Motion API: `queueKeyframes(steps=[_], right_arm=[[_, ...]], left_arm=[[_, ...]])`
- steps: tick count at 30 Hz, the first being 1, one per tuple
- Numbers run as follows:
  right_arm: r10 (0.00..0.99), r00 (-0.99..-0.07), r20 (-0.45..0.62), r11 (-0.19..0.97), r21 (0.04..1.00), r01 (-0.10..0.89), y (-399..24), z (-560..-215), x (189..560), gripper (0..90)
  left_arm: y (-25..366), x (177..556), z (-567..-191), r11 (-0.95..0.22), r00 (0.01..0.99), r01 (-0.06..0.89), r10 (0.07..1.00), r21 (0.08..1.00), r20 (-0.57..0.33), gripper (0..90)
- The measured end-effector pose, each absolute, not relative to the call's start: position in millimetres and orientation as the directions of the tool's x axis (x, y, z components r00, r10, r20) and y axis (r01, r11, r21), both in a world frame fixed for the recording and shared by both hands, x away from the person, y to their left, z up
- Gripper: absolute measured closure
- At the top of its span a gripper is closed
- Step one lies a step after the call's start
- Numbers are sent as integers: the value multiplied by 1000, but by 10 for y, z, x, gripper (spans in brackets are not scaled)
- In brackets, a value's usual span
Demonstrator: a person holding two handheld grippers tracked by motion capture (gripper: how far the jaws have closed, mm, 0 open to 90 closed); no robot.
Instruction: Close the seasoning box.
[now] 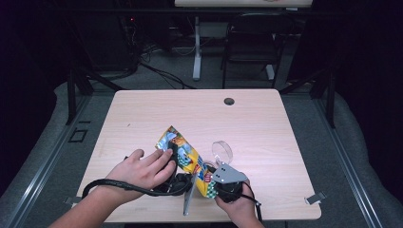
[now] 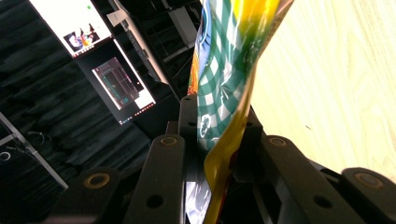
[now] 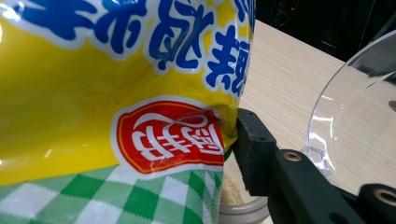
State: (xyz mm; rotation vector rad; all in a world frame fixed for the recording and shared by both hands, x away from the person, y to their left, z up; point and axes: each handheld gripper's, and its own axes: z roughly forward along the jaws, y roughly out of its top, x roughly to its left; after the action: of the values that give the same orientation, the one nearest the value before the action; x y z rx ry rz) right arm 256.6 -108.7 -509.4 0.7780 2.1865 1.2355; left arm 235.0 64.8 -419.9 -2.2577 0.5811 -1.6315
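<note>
Snack bag pinched at both ends, clear bowl just beside

A recording lab or test room, dim at its edges, set up around one work station.

A pale wood tabletop with a round cable hole near its far edge stands on grey carpet, framed by dark metal rails. Beyond the far edge, loose cables run over the floor past a white desk leg and a black folding chair. In the left gripper view, lit monitors hang on a dark stand against black curtain-like walls.
</note>
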Motion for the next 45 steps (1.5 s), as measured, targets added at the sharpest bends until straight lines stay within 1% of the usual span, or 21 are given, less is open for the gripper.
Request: queueKeyframes(steps=[1, 8, 9, 10, 11, 14, 17, 19, 20, 21, 45], right_arm=[[695, -704, -146, 419, 878, 232, -1088, -5090, 2564, 710], [693, -706, -144, 418, 879, 231, -1099, -5086, 2569, 710], [692, -704, -162, 433, 873, 225, -1097, -5084, 2565, 710], [692, -704, -162, 433, 873, 225, -1097, -5084, 2565, 710], [688, -702, -185, 453, 865, 215, -1088, -5082, 2557, 709], [689, -702, -181, 447, 868, 216, -1084, -5085, 2556, 710], [688, -704, -177, 446, 868, 218, -1092, -5082, 2559, 710], [689, -701, -185, 452, 865, 216, -1090, -5084, 2558, 710], [689, -701, -185, 452, 865, 216, -1090, -5084, 2558, 710], [689, -702, -182, 448, 868, 215, -1085, -5088, 2558, 710], [688, -706, -170, 443, 869, 223, -1065, -5124, 2584, 710]], left_arm=[[642, 2353, -4193, -871, 264, -154, -492, -467, 829, 783], [631, 2352, -4186, -870, 267, -160, -493, -467, 828, 782], [617, 2347, -4176, -860, 257, -164, -511, -484, 820, 782], [617, 2347, -4176, -860, 257, -164, -511, -484, 820, 782], [610, 2344, -4177, -858, 254, -165, -514, -487, 820, 782], [594, 2347, -4174, -856, 248, -165, -517, -490, 819, 781], [592, 2356, -4178, -864, 274, -160, -503, -477, 820, 779], [581, 2359, -4171, -859, 276, -161, -512, -487, 813, 777], [581, 2359, -4171, -859, 276, -161, -512, -487, 813, 776], [568, 2356, -4159, -849, 249, -167, -528, -501, 812, 776], [549, 2336, -4170, -844, 258, -172, -537, -508, 803, 779]])
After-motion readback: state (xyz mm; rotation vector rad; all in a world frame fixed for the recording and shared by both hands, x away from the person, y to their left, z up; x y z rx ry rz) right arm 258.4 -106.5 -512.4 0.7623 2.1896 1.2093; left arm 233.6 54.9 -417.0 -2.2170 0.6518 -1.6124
